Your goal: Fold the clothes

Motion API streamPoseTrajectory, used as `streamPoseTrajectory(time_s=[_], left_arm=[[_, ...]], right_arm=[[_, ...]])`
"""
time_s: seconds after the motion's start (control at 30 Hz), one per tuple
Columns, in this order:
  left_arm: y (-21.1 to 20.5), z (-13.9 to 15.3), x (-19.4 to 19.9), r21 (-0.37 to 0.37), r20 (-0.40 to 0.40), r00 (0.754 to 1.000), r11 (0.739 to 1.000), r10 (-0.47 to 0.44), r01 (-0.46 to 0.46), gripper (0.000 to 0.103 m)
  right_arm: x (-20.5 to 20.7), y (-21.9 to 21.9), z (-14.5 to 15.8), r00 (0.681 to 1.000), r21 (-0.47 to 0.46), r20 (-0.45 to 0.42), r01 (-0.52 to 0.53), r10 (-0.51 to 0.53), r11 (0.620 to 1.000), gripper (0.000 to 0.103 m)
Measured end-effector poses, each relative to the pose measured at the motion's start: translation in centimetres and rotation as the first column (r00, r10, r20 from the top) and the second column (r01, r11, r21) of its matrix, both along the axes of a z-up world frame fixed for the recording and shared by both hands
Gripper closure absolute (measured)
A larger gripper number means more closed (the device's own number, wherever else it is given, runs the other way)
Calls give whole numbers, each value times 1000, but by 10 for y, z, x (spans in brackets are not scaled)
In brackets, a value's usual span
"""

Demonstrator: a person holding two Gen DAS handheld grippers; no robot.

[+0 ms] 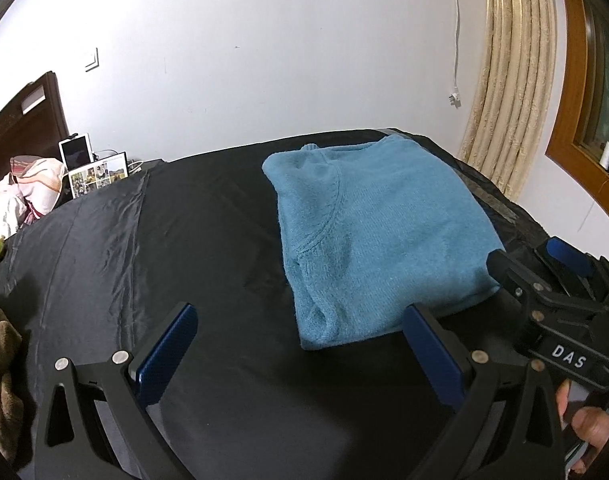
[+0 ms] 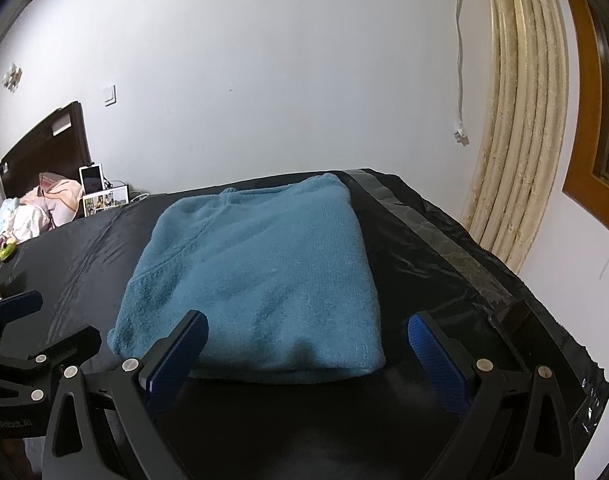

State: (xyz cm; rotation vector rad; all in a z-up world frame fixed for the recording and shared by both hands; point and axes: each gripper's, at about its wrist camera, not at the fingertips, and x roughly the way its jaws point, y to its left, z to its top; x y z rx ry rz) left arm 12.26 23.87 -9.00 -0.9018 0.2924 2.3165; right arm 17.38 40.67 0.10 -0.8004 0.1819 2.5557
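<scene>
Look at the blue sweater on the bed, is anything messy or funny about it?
Mostly tidy: the blue sweater lies folded flat on the black sheet. One oddity: its near left corner bunches into a lumpy roll instead of a crisp edge. Both hand-held grippers are open and hold nothing.

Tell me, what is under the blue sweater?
The blue sweater lies folded on a black cover spread over the bed. Whatever lies directly beneath the sweater is hidden.

A tablet [image 1: 77,153] and photo frame [image 1: 98,174] stand beside pink bedding [image 1: 36,184].
</scene>
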Motion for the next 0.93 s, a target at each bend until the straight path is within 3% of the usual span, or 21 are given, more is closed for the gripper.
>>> streamPoseTrajectory(time_s=[0.47, 0.93], left_arm=[[-7, 11, 3, 20, -45, 998, 999, 41, -41, 0], [0, 5, 3, -5, -38, 999, 1000, 8, -8, 0]], right_arm=[[8, -6, 17, 998, 17, -65, -5, 6, 1000, 1], [-2, 1, -3, 1000, -7, -6, -5, 5, 1000, 2]])
